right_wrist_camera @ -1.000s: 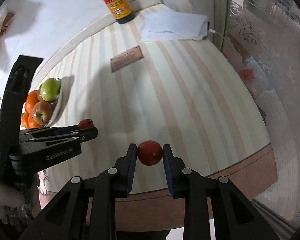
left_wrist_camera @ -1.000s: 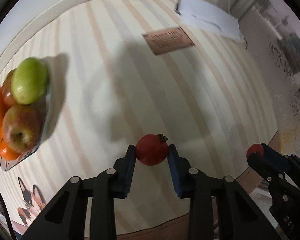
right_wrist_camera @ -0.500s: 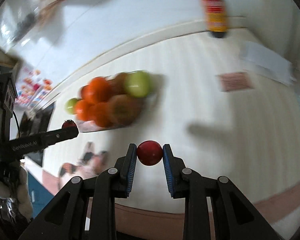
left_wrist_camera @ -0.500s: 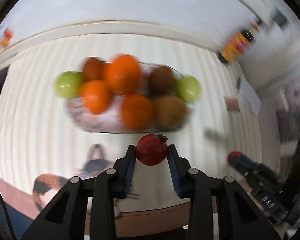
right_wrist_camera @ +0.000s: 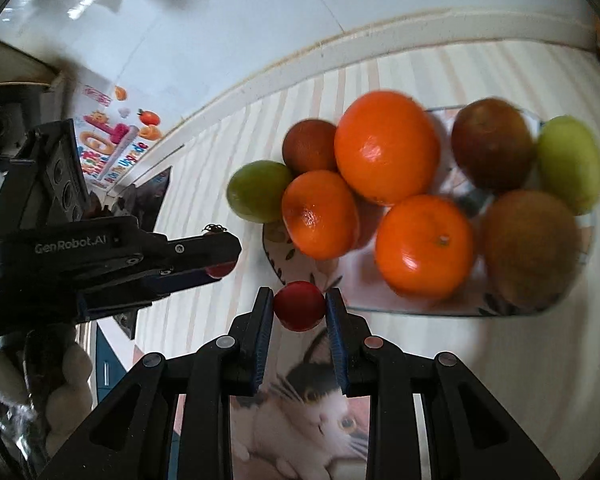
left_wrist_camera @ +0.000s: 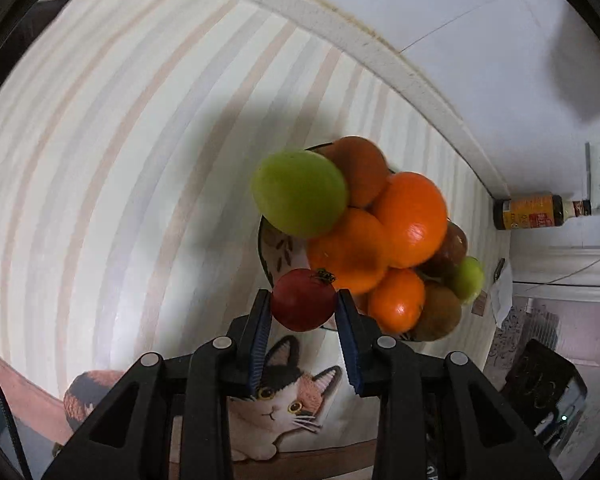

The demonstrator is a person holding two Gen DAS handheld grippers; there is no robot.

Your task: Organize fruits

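My left gripper (left_wrist_camera: 303, 302) is shut on a small red fruit with a dark stem (left_wrist_camera: 302, 299), held just above the near rim of the fruit plate (left_wrist_camera: 269, 246). The plate is piled with oranges (left_wrist_camera: 410, 218), green apples (left_wrist_camera: 300, 193) and brown kiwis (left_wrist_camera: 438, 312). My right gripper (right_wrist_camera: 299, 306) is shut on another small red fruit (right_wrist_camera: 299, 306), close to the plate's near left rim (right_wrist_camera: 274, 258). In the right wrist view the left gripper (right_wrist_camera: 220, 258) comes in from the left, its red fruit (right_wrist_camera: 220, 269) mostly hidden by the fingers.
The plate stands on a striped table beside a cat picture (left_wrist_camera: 284, 400) near the front edge. A sauce bottle (left_wrist_camera: 536, 211) stands by the white wall (left_wrist_camera: 480, 40). A colourful poster (right_wrist_camera: 112, 136) lies at the table's far left end.
Both grippers have swept across the table from the bare striped area to the fruit plate, each carrying its red fruit. The left view has rolled, so the plate now sits just beyond its fingertips.
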